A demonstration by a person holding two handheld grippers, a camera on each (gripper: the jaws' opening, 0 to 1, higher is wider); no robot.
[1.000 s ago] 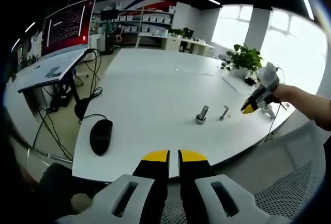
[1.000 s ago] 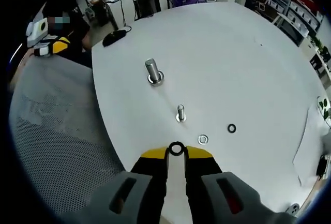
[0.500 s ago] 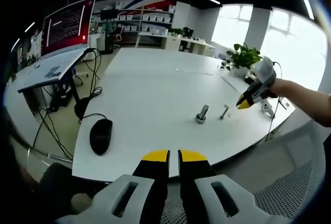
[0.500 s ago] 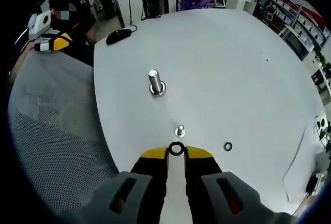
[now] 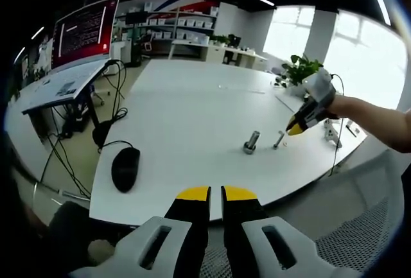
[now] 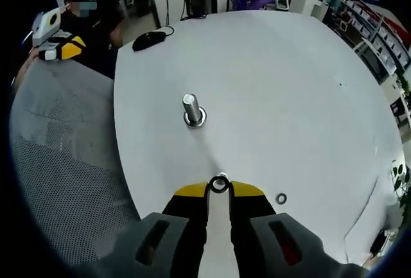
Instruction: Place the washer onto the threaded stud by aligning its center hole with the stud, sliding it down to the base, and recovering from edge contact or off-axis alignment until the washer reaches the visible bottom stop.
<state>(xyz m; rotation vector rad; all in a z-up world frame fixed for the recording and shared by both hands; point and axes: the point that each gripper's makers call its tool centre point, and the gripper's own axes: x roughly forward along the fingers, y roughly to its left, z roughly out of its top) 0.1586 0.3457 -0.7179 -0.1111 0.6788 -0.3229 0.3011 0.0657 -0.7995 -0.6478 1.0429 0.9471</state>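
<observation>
**Washer pinched at the jaw tips, directly over the small stud**

At the tips of the right gripper, a small dark washer was seen pinched by its rim, jaws closed on it, its hole left open. Just past it, the top of the small threaded stud was glimpsed, nearly lined up with the hole; whether they touched could not be told. A larger stud was noted farther out on the white table, and a loose washer to the side. The washer was judged light, stiff, thin and slippery, easily tilted or dropped; an edge grip was judged best, so the bore stays free. The left gripper was held well back off the table edge, jaws nearly together, nothing in them.
</observation>
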